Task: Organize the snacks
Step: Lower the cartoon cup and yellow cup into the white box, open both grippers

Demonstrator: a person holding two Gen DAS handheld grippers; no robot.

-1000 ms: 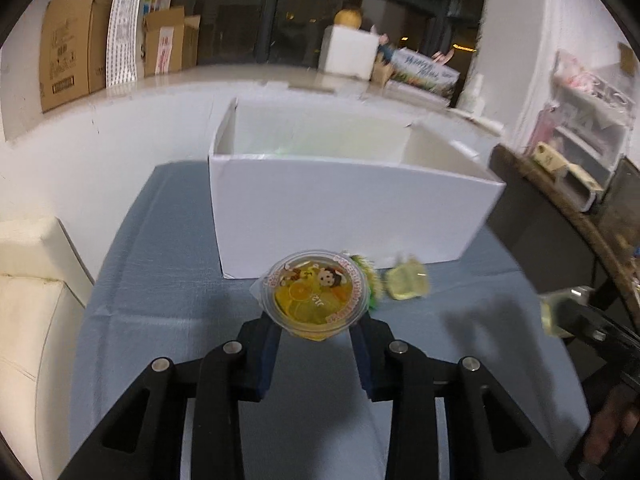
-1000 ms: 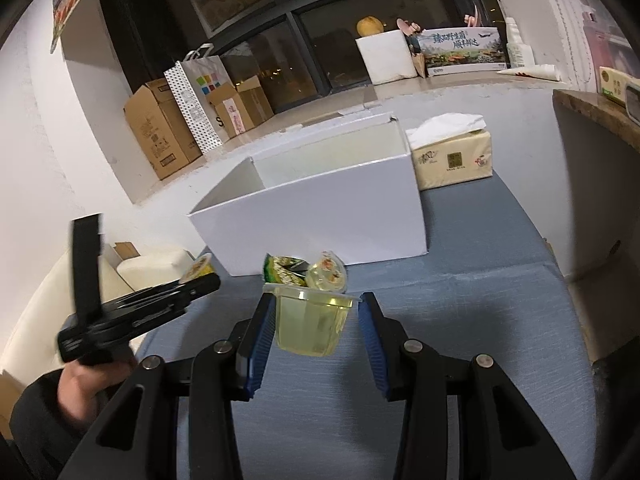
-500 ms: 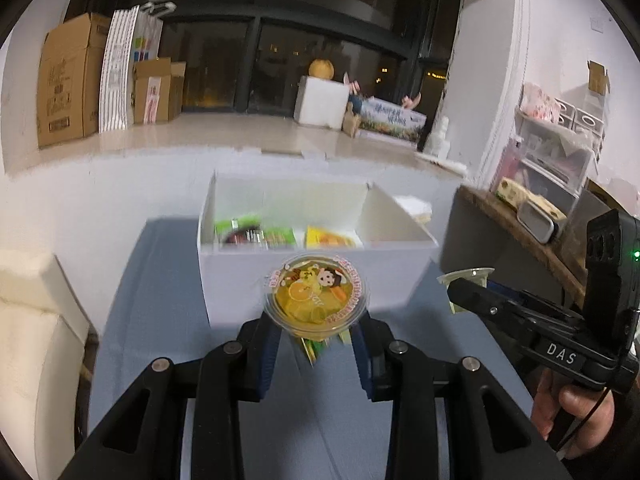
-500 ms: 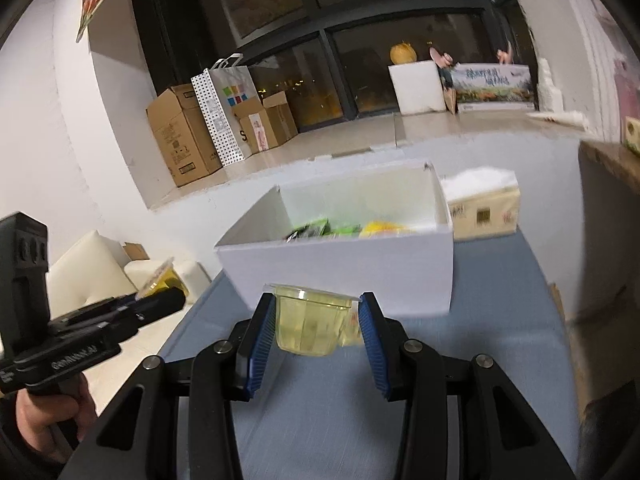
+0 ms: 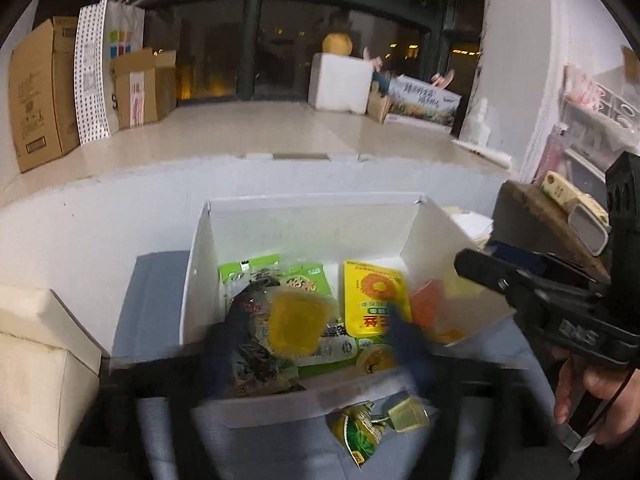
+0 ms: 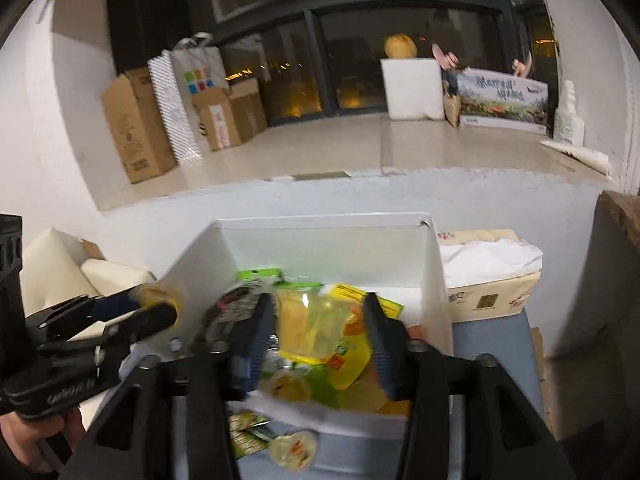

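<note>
A white open box holds green snack packs, a yellow pouch and more jelly cups. My left gripper is blurred; a yellow jelly cup sits between its spread fingers over the box, and I cannot tell if it is gripped. In the right wrist view it shows at the left with the cup. My right gripper is shut on a clear yellow jelly cup above the box. It also shows at the right in the left wrist view.
A green packet and a small jelly cup lie on the blue cloth in front of the box; they also show in the right wrist view. A tissue box stands right of the box. A cream cushion lies at the left.
Both grippers have moved forward and now hang over the open box with their cups. The left view is heavily blurred and its fingers look wider apart than before.
</note>
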